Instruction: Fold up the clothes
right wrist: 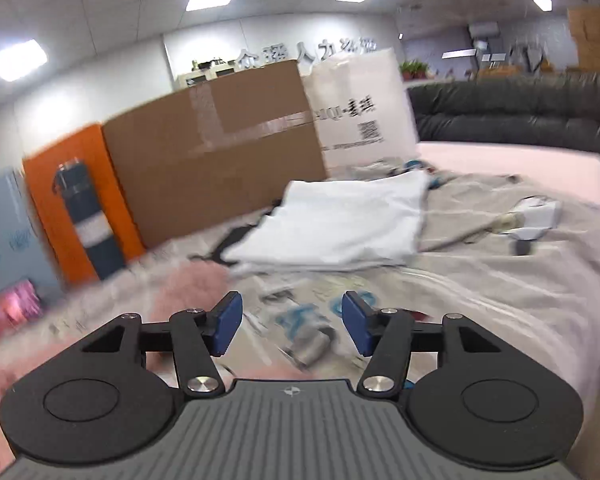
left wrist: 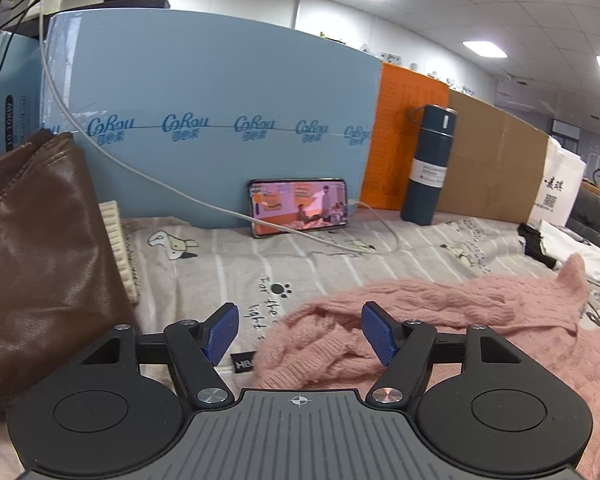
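Note:
A pink knitted sweater lies crumpled on the grey patterned bedsheet. My left gripper is open, its blue pads standing over the sweater's left edge with nothing between them. In the blurred right wrist view the sweater lies at the lower left. My right gripper is open and empty above the printed sheet, just right of the sweater.
A brown leather garment lies at the left. A phone with a cable leans on a blue box. A dark flask, orange board and cardboard box stand behind. Folded white cloth and a charger lie on the bed.

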`<state>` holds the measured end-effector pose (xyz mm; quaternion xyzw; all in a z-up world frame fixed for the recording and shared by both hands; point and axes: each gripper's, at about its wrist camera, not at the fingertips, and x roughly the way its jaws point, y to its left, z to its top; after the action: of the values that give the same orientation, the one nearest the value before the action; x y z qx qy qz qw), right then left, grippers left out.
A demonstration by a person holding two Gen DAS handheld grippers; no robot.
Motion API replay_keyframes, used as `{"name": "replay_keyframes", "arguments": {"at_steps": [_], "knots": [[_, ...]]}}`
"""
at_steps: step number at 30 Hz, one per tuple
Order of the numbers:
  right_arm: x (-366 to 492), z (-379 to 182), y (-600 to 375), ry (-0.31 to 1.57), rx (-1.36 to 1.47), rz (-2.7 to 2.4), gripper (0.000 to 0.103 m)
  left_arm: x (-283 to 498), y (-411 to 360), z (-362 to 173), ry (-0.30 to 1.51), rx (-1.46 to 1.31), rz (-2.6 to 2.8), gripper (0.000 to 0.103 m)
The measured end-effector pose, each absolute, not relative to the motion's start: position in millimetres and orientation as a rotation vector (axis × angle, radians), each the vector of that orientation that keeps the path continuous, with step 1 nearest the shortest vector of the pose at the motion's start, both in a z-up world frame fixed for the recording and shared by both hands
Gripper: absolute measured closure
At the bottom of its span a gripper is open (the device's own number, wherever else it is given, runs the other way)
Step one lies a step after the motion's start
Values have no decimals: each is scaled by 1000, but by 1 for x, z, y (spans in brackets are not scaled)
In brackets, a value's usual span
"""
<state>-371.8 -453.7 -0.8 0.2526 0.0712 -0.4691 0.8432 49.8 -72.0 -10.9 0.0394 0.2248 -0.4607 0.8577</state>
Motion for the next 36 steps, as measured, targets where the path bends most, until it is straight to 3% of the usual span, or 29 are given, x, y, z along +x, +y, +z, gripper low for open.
{"name": "replay_keyframes", "arguments": {"at_steps": [7,15,18,19,20,22,23,24,25,26,30,34,36], "knots": [[-301,-11,-512,295,683,-865,50,57,-75,-13,497,73,-941,32],[-233,-23,-522,420,633,-847,49,62,-106,-24,558,157,-968,31],[-225,-24,-510,421,557,-822,65,70,-111,-31,641,159,-994,14],[-224,-23,-505,411,521,-806,79,70,-113,-34,653,165,-1007,13],[-223,-20,-500,401,491,-802,86,69,-115,-37,658,175,-1021,11],[-225,-13,-492,375,420,-818,88,66,-118,-41,653,196,-1049,12],[-226,-8,-488,362,375,-837,88,63,-120,-40,636,208,-1064,20],[-227,-3,-484,350,325,-861,88,60,-121,-39,620,219,-1080,37],[-228,2,-481,341,280,-881,88,58,-122,-39,604,230,-1095,82],[-229,6,-479,334,239,-900,88,55,-123,-36,576,231,-1111,91],[-235,10,-478,341,104,-990,88,47,-129,-20,414,298,-1083,91],[-237,-1,-486,417,57,-1042,88,57,-144,-27,480,371,-1076,83],[-234,-18,-497,507,69,-1070,77,59,-147,-33,507,398,-1068,79]]}}
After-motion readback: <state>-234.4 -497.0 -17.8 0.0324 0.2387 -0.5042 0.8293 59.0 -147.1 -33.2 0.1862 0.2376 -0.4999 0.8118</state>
